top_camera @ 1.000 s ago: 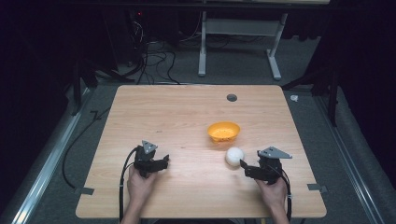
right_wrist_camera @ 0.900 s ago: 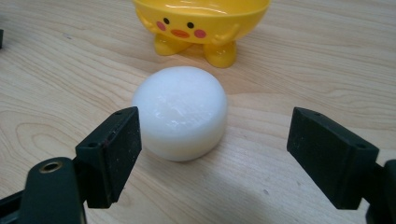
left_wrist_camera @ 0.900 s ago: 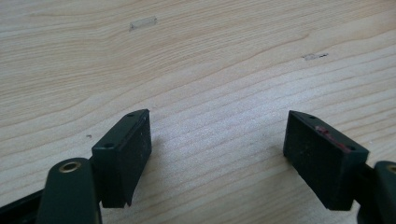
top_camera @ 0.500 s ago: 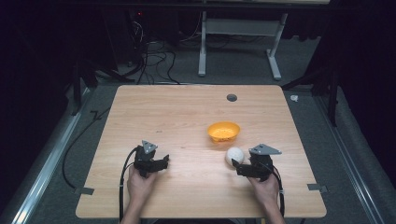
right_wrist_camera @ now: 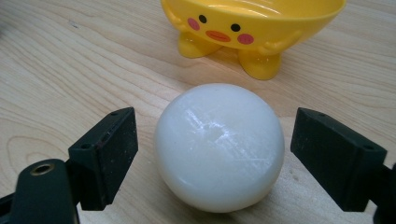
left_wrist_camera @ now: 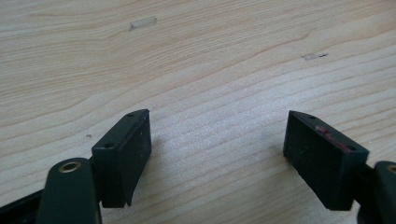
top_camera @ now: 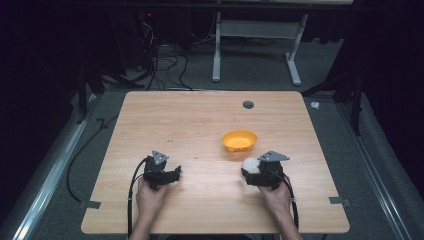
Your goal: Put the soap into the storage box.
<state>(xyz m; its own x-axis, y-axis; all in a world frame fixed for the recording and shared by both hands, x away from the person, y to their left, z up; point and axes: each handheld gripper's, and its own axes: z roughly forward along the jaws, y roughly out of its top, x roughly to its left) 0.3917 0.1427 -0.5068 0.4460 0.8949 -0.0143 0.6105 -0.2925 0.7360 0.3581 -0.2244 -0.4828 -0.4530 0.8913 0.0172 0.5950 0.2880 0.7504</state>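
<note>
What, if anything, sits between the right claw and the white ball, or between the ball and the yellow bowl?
Nothing visible. The white ball lies on the table between the right claw's open jaws, small gaps either side. Bare wood separates it from the yellow bowl just beyond.

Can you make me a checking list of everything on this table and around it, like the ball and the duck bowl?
Surface: wooden table, bare grain, a small dark round hole near the far edge.
Job's things: white ball lies on the table between the jaws of the right hand-held gripper, gaps on both sides; yellow duck-faced bowl stands upright just beyond it.
Clutter: tape scraps at the near table corners.
Grippers: right jaws have just been opening, not pressing the ball; left hand-held gripper open over bare wood.
Cables: one black cable trails from each gripper; a tangle on the floor behind.
Surroundings: dark room, grey floor, white table frame behind.
</note>
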